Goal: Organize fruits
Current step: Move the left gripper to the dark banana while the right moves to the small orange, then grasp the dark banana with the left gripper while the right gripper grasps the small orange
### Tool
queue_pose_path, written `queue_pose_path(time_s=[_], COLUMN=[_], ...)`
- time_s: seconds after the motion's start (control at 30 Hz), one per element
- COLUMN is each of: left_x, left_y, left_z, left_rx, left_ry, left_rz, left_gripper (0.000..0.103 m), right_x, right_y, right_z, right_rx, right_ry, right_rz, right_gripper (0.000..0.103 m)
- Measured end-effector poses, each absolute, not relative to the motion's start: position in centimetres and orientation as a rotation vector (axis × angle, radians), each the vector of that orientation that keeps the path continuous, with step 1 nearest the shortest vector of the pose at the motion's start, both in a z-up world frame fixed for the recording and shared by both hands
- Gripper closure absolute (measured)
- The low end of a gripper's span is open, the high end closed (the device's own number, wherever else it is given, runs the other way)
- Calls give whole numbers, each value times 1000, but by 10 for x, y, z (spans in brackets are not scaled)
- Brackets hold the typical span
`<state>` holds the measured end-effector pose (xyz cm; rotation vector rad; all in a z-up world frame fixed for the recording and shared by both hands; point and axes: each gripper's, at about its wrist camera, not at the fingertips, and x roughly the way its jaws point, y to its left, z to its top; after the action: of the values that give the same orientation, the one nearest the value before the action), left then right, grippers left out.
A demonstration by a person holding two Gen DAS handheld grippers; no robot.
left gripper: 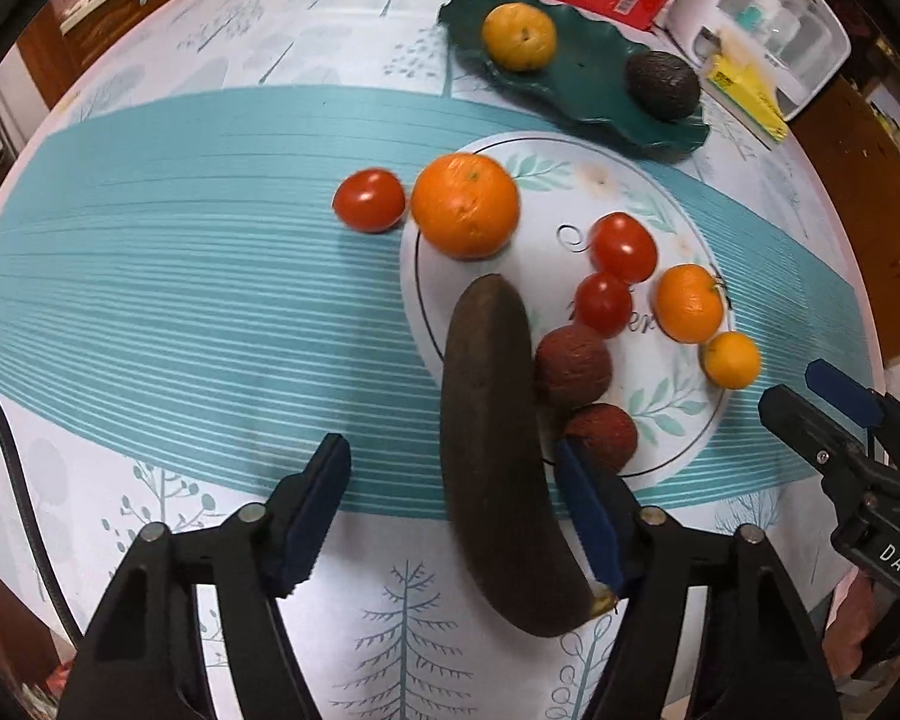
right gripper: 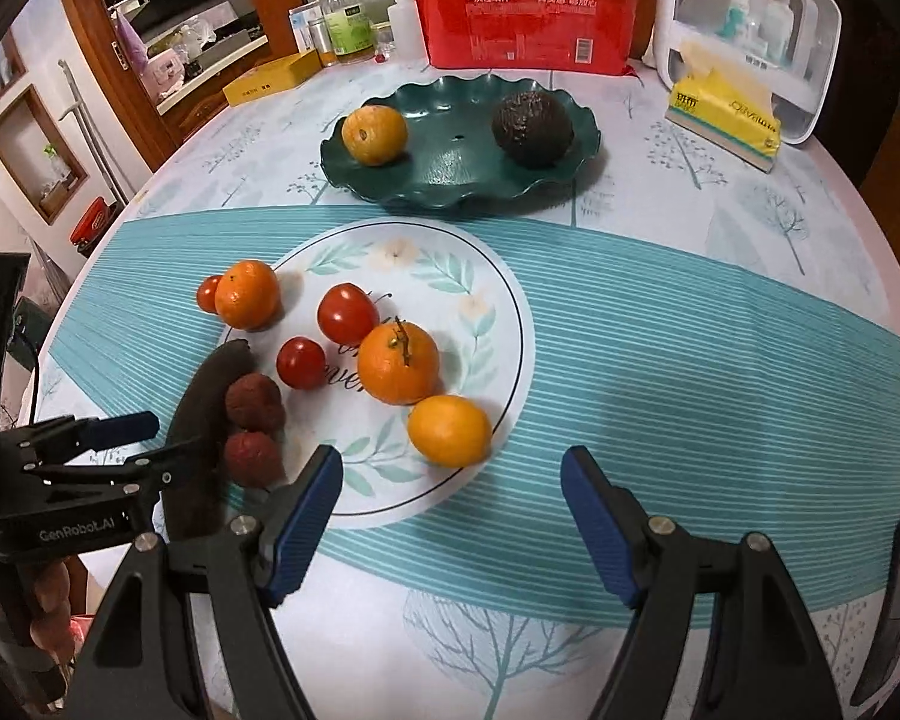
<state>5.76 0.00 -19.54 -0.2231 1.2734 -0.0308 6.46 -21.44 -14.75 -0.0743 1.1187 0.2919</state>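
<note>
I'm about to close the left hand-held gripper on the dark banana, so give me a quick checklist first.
1. Banana between the left hand-held gripper fingers: ok.
2. Pads pressing on the banana: not ok, a gap shows on the left side; contact on the other side cannot tell.
3. Neighbours clear: not ok, a lychee lies right beside the right-side finger.
4. Right hand-held gripper open, holding nothing: ok.
5. Space on the green dish: ok.

Dim warm indoor light; soft shadows under fruit; slight motion blur; strong fisheye bending, dark corners.
</note>
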Motion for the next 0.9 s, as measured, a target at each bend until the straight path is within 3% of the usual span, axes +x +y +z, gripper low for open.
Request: queue_pose_path(time_s=[0.23, 0.3, 0.37, 0.5, 0.63, 0.73, 0.9], left_x=[63, 66, 66, 66, 65, 63, 57], left_y=[-5, -10, -15, -26, -27, -21, -13], left_z=[-199, -200, -200, -198, -199, -199, -197], left_rx=[-219, -188, -171, -154, -164, -204, -220], left_ry=[1284, 1291, 1294, 1298, 1294, 1295, 1306], left_rz=[-2, 12, 15, -13, -11, -14, -10], left_gripper=[40, 42, 47, 69, 70, 71, 72], right_x=[76, 78, 81, 85, 86, 86, 81], right_y=[-213, -213, -212, -212, -212, -210, -208], right_z=[-161, -165, -171, -181, -182, -182, -179], right_rx=[-62, -61, -66, -61, -47, -39, -44], right_ry=[1139, 1146, 1164, 1188, 1186, 1180, 1162], right_rz=[299, 300, 302, 294, 285, 295, 301], right_gripper=[28, 34, 41, 53, 55, 67, 67])
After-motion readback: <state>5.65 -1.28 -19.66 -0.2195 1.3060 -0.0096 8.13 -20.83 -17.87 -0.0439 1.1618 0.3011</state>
